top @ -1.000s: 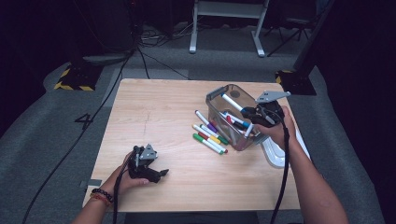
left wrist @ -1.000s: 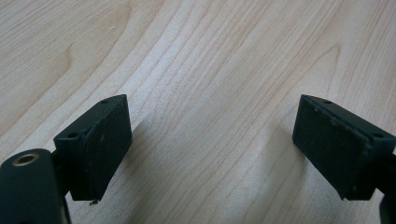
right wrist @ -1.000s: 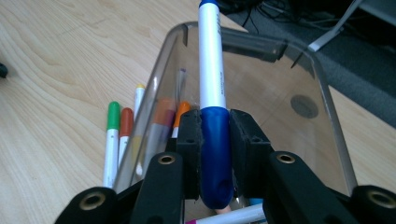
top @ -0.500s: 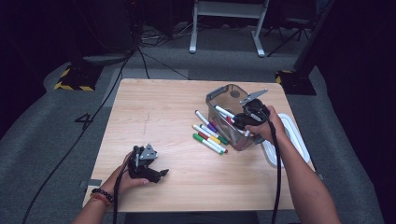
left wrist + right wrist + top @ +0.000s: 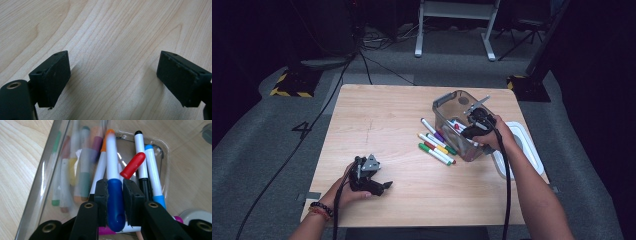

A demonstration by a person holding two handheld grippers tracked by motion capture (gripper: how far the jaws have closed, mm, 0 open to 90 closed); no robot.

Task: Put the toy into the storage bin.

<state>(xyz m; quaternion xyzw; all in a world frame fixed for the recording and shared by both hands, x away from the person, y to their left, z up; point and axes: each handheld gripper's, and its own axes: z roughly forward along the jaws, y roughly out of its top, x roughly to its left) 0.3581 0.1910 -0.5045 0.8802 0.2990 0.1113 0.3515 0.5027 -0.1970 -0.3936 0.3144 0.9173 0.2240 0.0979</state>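
Note:
My right gripper (image 5: 468, 131) reaches down into a clear plastic bin (image 5: 446, 107) at the table's right side. In the right gripper view this gripper (image 5: 115, 188) is shut on a blue-capped white marker (image 5: 112, 157), which points down into the bin (image 5: 47, 177). Several markers lie inside, among them a red-capped one (image 5: 133, 165), a black one (image 5: 140, 157) and a light blue one (image 5: 153, 167). More markers (image 5: 437, 145) lie on the wood just left of the bin. My left gripper (image 5: 384, 186) rests near the front left, its jaws open over bare wood (image 5: 112, 65).
A white lid (image 5: 527, 145) lies right of the bin, under my right forearm. The wooden table (image 5: 382, 120) ends close in front of my left hand. Cables and a stand's legs (image 5: 454, 30) are on the dark floor beyond.
My right gripper has moved left and down with the blue-capped marker, from above the bin's right edge into the bin. The left gripper has stayed still.

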